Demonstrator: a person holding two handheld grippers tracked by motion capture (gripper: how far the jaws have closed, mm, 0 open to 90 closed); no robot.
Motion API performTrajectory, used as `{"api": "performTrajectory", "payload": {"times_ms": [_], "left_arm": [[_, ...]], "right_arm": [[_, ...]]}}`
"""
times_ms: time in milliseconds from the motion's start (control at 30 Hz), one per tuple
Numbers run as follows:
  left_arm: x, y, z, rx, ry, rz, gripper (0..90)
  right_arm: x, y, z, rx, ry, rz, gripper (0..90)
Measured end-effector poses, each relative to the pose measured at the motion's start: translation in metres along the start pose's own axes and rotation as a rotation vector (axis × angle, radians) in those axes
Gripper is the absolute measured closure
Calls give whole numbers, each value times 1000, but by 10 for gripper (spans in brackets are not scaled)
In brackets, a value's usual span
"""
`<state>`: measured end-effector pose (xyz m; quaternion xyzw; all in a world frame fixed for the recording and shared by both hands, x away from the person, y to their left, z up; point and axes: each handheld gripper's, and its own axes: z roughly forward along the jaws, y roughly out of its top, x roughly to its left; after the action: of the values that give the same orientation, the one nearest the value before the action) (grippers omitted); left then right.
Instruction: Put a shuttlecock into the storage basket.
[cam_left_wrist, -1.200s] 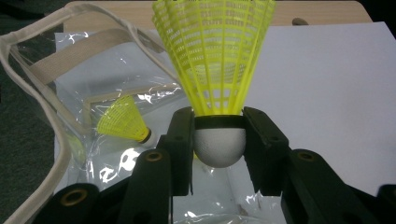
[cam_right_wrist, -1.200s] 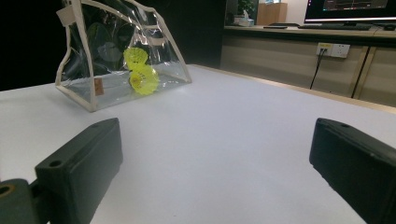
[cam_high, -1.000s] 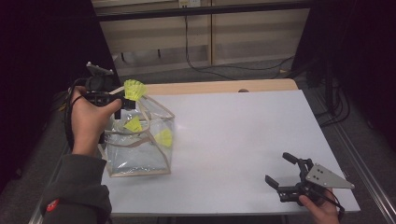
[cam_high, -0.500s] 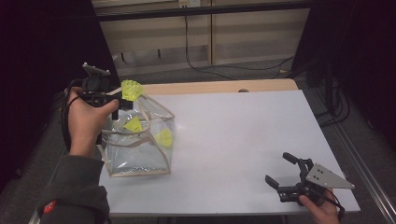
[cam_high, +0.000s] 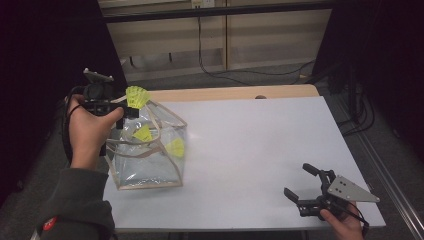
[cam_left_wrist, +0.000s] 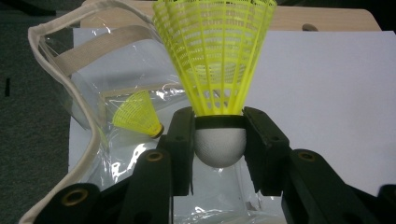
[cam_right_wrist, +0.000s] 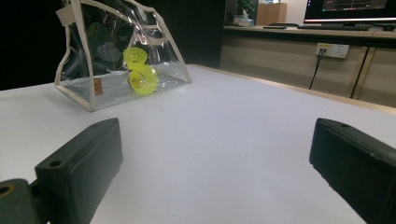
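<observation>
The left hand-held gripper (cam_high: 131, 106) is clamped on a yellow shuttlecock (cam_high: 136, 96), its two black jaws pressing on either side of the white rounded cork (cam_left_wrist: 220, 145) while the yellow plastic skirt fans out beyond them. In the high view this shuttlecock sits above the open top of a clear plastic bag (cam_high: 150, 160) with beige trim, which stands on the white worktop (cam_high: 250, 150) near its left edge, closer to the far left corner than the near one. The person's left hand (cam_high: 90, 131) wraps the gripper's body just beside the bag's left side.

Two more yellow shuttlecocks are inside the bag: one (cam_high: 143, 133) high up towards its left wall, the other (cam_high: 175, 146) against its right wall. In the left gripper view one of them (cam_left_wrist: 138, 114) lies behind the clear film, below and to the left of the held shuttlecock, and the bag's beige rim (cam_left_wrist: 56, 70) curves round the left of the picture.

The right hand-held gripper (cam_high: 306, 181) rests near the near right corner of the worktop, well apart from the bag, with its jaws spread wide and nothing between them. The right hand (cam_high: 345, 225) holds it from the near edge. In the right gripper view the bag (cam_right_wrist: 121, 56) stands far off across bare worktop.
</observation>
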<state>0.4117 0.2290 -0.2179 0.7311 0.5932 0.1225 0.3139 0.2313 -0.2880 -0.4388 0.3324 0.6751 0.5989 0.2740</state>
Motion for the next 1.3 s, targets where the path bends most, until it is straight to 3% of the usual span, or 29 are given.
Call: {"api": "performTrajectory", "payload": {"times_ms": [533, 1300], "left_arm": [[8, -3, -4, 1, 38, -19, 650], [12, -14, 4, 29, 48, -25, 650]], "right_arm": [[0, 0, 0, 1, 2, 0, 27], [0, 0, 1, 3, 4, -1, 27]]}}
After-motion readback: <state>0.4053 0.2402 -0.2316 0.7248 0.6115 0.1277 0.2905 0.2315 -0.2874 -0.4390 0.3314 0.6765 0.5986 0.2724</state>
